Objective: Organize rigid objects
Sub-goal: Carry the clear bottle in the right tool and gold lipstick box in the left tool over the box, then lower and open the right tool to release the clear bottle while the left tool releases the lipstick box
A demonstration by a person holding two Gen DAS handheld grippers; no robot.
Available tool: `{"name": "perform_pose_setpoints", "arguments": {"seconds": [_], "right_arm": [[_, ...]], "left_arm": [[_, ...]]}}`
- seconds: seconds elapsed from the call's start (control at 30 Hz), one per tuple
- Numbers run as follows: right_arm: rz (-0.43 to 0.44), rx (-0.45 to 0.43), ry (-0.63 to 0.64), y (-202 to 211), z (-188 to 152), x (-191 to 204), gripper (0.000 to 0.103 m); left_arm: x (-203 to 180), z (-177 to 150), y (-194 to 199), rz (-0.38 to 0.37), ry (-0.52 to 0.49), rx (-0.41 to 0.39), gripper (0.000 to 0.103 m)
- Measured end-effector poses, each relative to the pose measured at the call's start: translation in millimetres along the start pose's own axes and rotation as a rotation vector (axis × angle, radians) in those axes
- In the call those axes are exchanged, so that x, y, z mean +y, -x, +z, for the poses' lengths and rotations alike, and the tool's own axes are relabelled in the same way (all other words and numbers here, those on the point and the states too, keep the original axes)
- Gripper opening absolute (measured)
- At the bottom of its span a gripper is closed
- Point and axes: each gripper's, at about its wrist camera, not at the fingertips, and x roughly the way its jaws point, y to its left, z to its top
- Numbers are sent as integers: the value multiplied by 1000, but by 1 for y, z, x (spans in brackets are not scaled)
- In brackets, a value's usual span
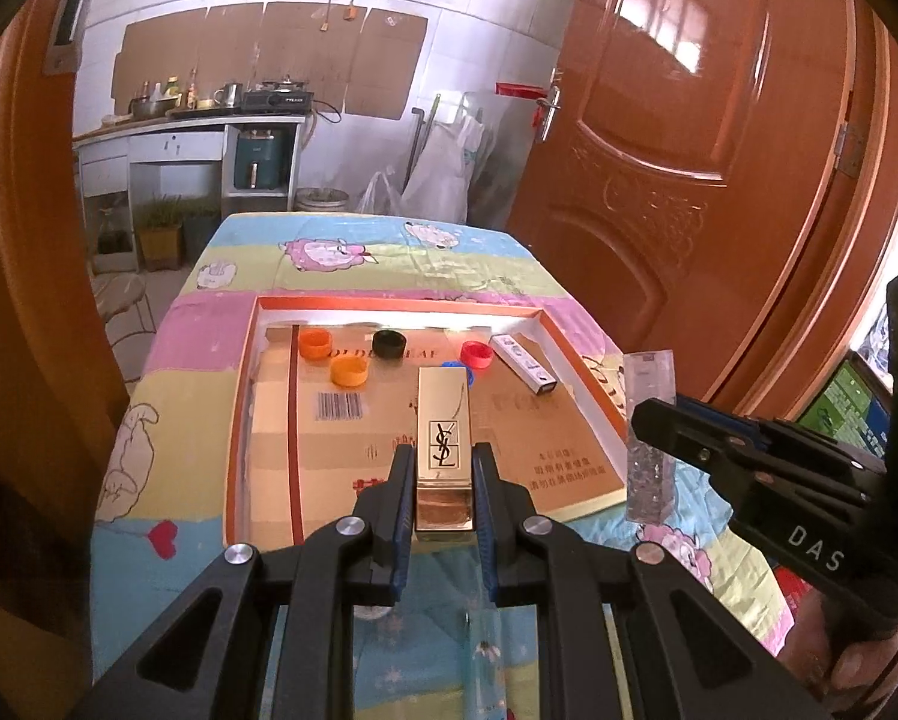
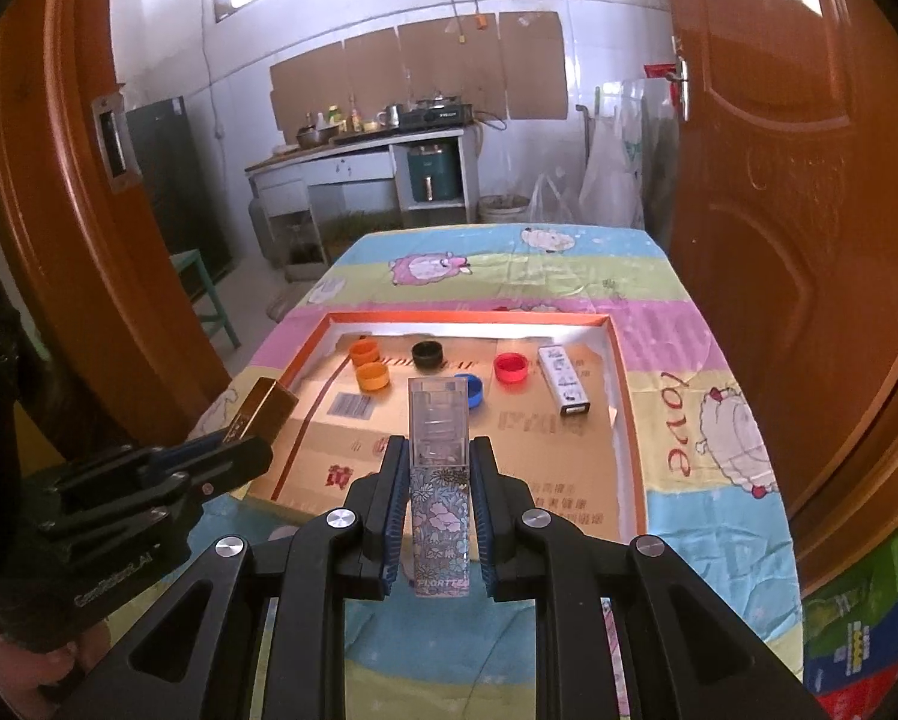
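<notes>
Two grippers are hovering over the near edge of the shallow orange-rimmed tray [image 1: 246, 372], each pinching a lipstick. The left gripper [image 1: 443, 468] is holding its jaws pressed against the sides of a gold lipstick case [image 1: 443, 420], gripping it near its lower end while the rest is jutting out over the tray's cardboard lining. In the right wrist view the same gold case [image 2: 263, 411] is sticking up at a tilt just outside the tray's near left corner. The right gripper [image 2: 440, 480] is clamping its jaws on a floral lipstick with a clear cap [image 2: 439, 468], the clear end pointing toward the tray; in the left wrist view this lipstick [image 1: 650, 432] is standing nearly upright just beyond the tray's near right corner.

Farther in, toward the tray's back wall, five bottle caps are lying on the lining: two orange caps [image 2: 370, 367] at the left, touching or nearly so, a black cap [image 2: 428, 354] in the middle, a blue cap [image 2: 473, 390] partly hidden behind the clear lipstick top, and a red cap [image 2: 511, 368] to its right. A small white box [image 2: 563, 381] is lying beside the red cap, close to the tray's right wall. The tray is sitting on a surface covered with a cartoon sheep cloth [image 2: 719, 432].
</notes>
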Motion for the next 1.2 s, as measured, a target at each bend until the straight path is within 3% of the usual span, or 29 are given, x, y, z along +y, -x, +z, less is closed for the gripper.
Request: {"name": "perform_pose_setpoints", "arguments": {"seconds": [0.73, 1.2], "right_arm": [[-12, 27, -24, -42, 21, -33, 20], [-10, 90, -44, -81, 28, -52, 20]], "left_arm": [[4, 31, -50, 42, 4, 49, 18], [8, 39, -91, 48, 7, 102, 18]]}}
